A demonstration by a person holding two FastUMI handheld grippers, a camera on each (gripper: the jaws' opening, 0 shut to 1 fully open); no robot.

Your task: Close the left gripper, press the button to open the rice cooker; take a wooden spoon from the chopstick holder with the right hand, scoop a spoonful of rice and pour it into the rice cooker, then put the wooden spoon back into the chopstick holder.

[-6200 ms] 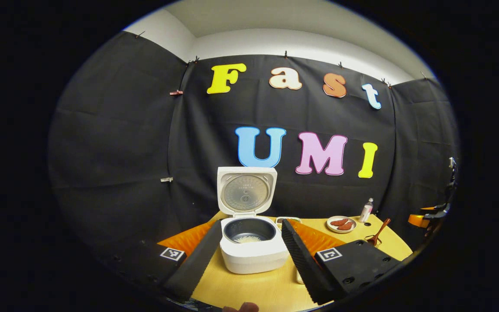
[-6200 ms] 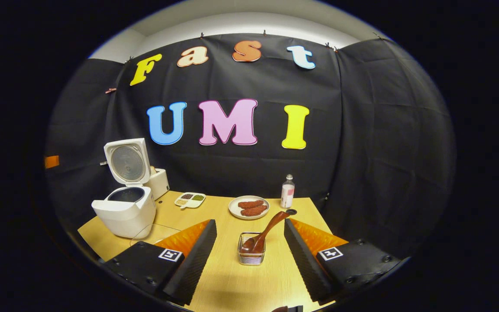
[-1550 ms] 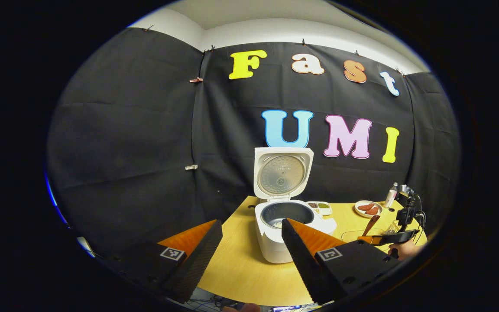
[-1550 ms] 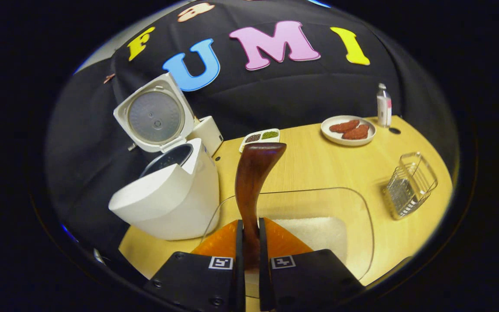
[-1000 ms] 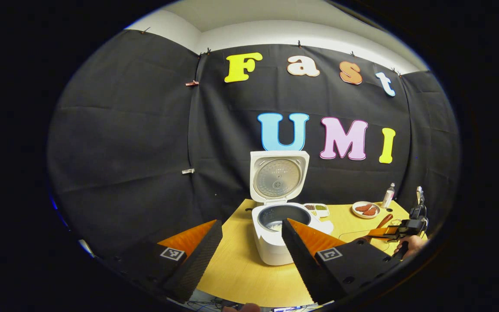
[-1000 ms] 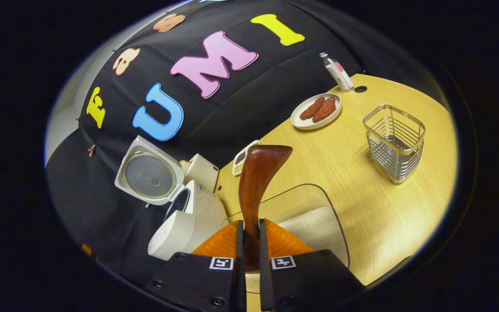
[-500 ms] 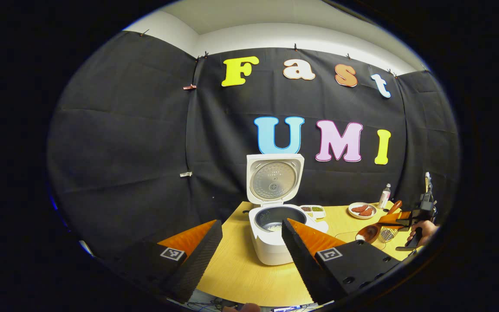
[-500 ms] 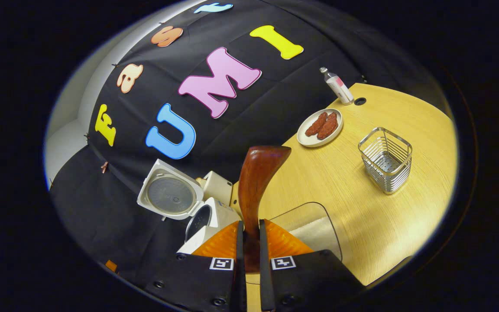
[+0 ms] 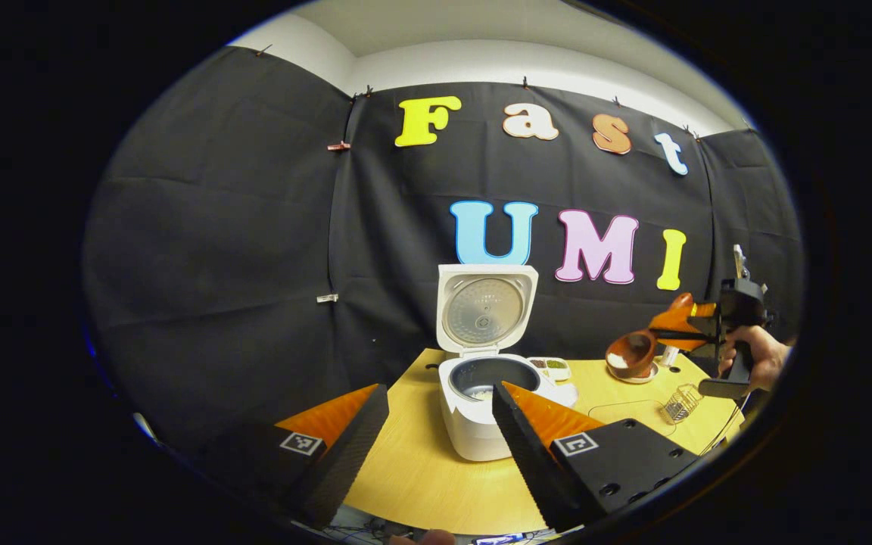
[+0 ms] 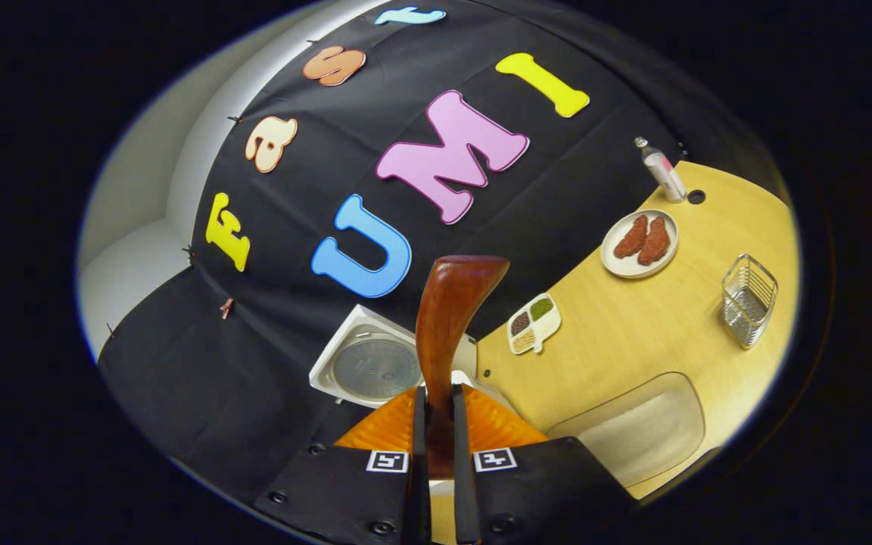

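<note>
My right tongs [image 10: 436,446] are clamped on the wooden spoon [image 10: 447,318], raised above the desk [image 9: 436,477] right of the open rice cooker [image 9: 481,378]. My left tongs [image 9: 436,446] gape wide, holding nothing, just near the cooker.

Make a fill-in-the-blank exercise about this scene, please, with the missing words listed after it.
1. The lid of the white rice cooker stands ____.
2. The right gripper is shut on the handle of the brown wooden ____.
3. The wire chopstick holder on the yellow table holds ____ utensils.
4. The fingers of the left gripper are spread ____, holding nothing.

Missing words: open; spoon; no; apart
</note>
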